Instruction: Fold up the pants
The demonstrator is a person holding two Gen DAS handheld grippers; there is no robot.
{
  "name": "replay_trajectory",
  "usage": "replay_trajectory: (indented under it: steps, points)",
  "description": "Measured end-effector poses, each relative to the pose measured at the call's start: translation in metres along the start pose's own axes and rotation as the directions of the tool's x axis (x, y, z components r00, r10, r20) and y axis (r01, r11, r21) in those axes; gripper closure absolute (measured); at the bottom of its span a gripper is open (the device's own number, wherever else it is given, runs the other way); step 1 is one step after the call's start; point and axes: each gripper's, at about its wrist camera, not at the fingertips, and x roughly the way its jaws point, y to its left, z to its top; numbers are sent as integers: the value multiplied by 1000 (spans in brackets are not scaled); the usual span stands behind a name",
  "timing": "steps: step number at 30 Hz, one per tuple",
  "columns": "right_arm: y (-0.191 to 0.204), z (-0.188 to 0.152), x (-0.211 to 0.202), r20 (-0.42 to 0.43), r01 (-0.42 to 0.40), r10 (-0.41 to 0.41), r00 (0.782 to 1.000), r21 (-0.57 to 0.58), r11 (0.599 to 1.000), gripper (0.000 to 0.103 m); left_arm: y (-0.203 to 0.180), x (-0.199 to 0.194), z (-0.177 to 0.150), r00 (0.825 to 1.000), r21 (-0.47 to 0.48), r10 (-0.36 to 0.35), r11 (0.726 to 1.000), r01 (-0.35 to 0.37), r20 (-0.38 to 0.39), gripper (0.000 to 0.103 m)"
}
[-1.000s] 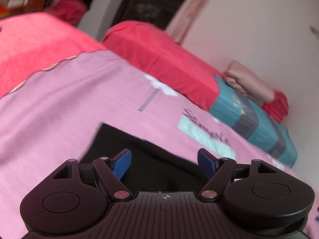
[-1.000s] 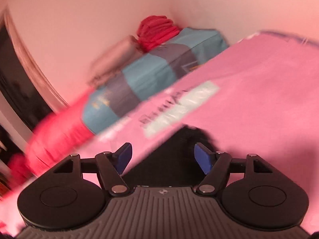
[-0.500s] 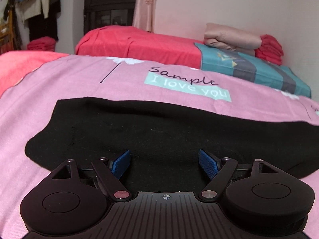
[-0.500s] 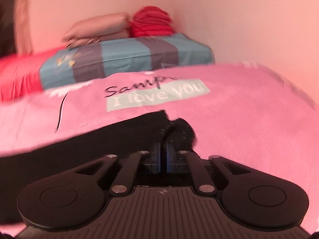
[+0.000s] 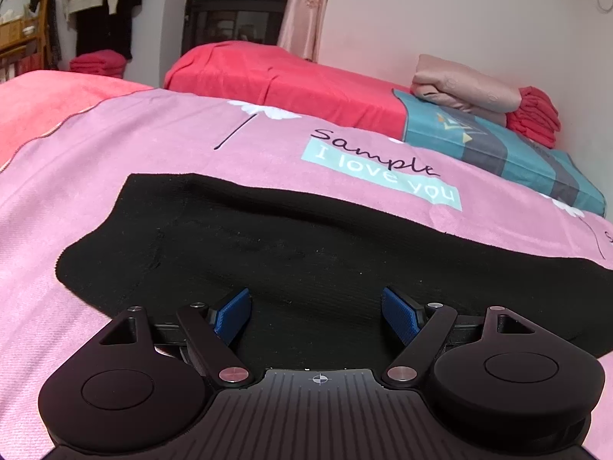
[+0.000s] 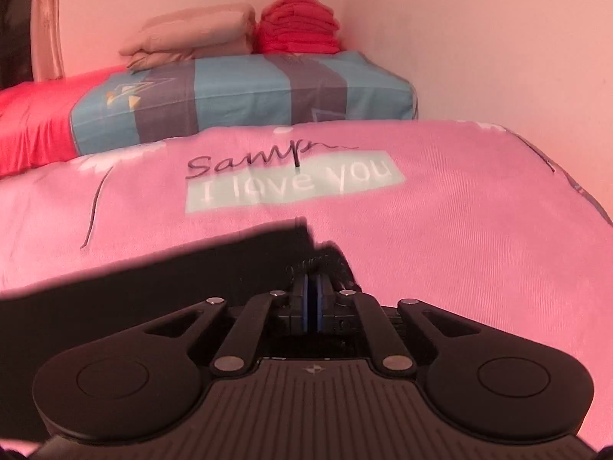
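- Pink bedspread [image 5: 161, 161] printed with "Sample I love you" covers the bed and carries the work.
- Behind it, a red sheet [image 5: 276, 76] and a blue-and-grey striped cover [image 6: 245, 96] sit against the wall, with a folded beige blanket [image 6: 191, 34] and a stack of red cloth [image 6: 299, 27] on top.
- Black pants [image 5: 306, 253] lie flat across the bedspread, stretching from left to right in the left wrist view.
- Left gripper [image 5: 317, 316] hangs low over the middle of the pants, its blue pads spread wide with nothing pinched between them.
- Right gripper [image 6: 311, 299] sits at the end of the pants [image 6: 230, 268], its pads drawn nearly together on a bunched fold of the black cloth, and the jaws are easing apart a little.
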Motion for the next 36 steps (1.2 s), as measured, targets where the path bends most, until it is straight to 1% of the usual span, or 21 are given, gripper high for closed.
replay_trajectory:
  steps: [1,2,3,5,8,10,11,12,14,16,19,21,22,23,24,25,28,30,32,33,36]
  points:
    - [-3,-2,-10,51,-30,30,998,11,999,74,0,1,0,1000,-1,0,1000,0,-3,0]
    - [-6,-2,-18,83,-69,66,994,37,997,37,0,1,0,1000,-1,1,1000,-1,-6,0]
    - [-9,-1,-24,103,-106,99,990,64,992,25,-1,2,0,1000,-1,1,1000,-1,-8,0]
    - [-7,5,-23,74,-123,117,990,74,990,32,-1,1,0,1000,-1,1,1000,-1,-6,0]
    - [6,7,-6,33,-99,97,995,42,994,33,0,2,0,1000,-3,1,1000,-1,-8,0]
    - [18,2,13,-11,-86,87,996,24,996,48,0,2,0,1000,-5,1,1000,-1,-8,0]
    - [23,-4,11,31,-89,89,996,6,996,71,0,2,1,1000,-6,1,1000,-1,-8,0]
    - [31,-4,8,40,-77,78,996,-32,997,87,0,2,0,1000,-6,1,1000,-1,-7,0]
    - [44,-2,-7,100,-23,32,994,-92,995,90,0,3,0,1000,-8,0,1000,0,-7,0]
    - [46,6,-26,154,-29,44,987,-102,994,90,1,3,0,1000,-11,-3,1000,3,-6,0]
    - [34,20,-48,235,-79,84,968,-31,996,90,3,3,0,1000,-18,-8,1000,8,-4,0]
    - [27,23,-41,240,-90,82,967,22,996,84,3,2,0,1000,-20,-7,1000,7,1,0]
    - [26,22,-25,178,-71,65,982,28,997,81,4,1,0,1000,-22,-4,1000,4,6,0]
    - [27,21,-4,61,-40,39,997,5,999,74,4,-1,0,1000,-25,0,1000,0,14,0]
    - [27,19,12,-47,15,-15,999,-8,1000,75,5,-3,-1,1000,-28,5,1000,-4,26,0]
    - [23,16,10,-35,23,-22,999,23,999,74,6,-6,-1,999,-30,9,1000,-8,42,0]
    - [23,15,-29,92,-46,37,995,90,995,70,9,-14,1,996,-40,22,999,-18,87,0]
    - [44,18,-52,132,-107,104,986,17,994,55,11,-22,3,991,-41,43,998,-38,129,0]
    - [83,20,-71,127,-218,231,965,-108,970,48,15,-33,5,978,-41,110,994,-104,179,0]
    - [109,23,-77,107,-294,314,944,-169,941,45,18,-39,5,969,-45,144,990,-137,202,0]
    - [196,18,-100,14,-514,548,836,-332,791,41,31,-55,11,936,-77,272,962,-261,225,0]
